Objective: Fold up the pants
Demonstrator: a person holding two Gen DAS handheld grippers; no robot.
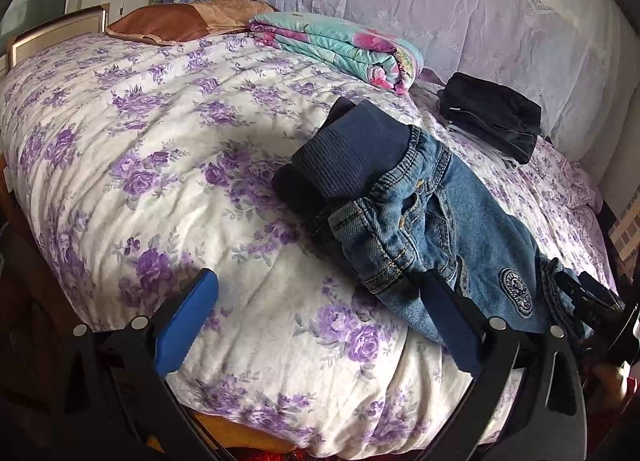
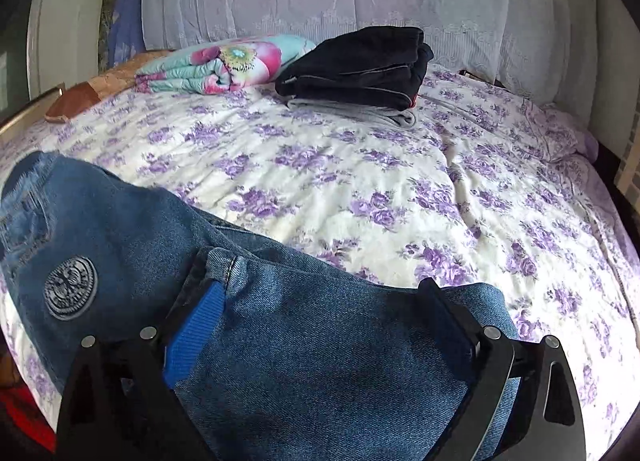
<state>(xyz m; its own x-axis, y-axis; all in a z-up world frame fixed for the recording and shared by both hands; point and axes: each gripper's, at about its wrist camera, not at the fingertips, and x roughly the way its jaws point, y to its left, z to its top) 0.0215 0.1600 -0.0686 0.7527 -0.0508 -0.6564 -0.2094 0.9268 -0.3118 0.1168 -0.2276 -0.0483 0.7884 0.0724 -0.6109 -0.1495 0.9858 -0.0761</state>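
The jeans are spread crumpled on the bedspread. The left gripper is held with jaws apart, empty. The right gripper jaws are apart; denim lies between them, apparently ungripped. If closed on a single layer, the fold could be skewed.

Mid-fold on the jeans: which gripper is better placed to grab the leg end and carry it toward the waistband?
Right. The right gripper is open with the jeans leg cloth lying between its fingers. The left gripper is also open but over bare bedspread, only its one finger bordering the denim.
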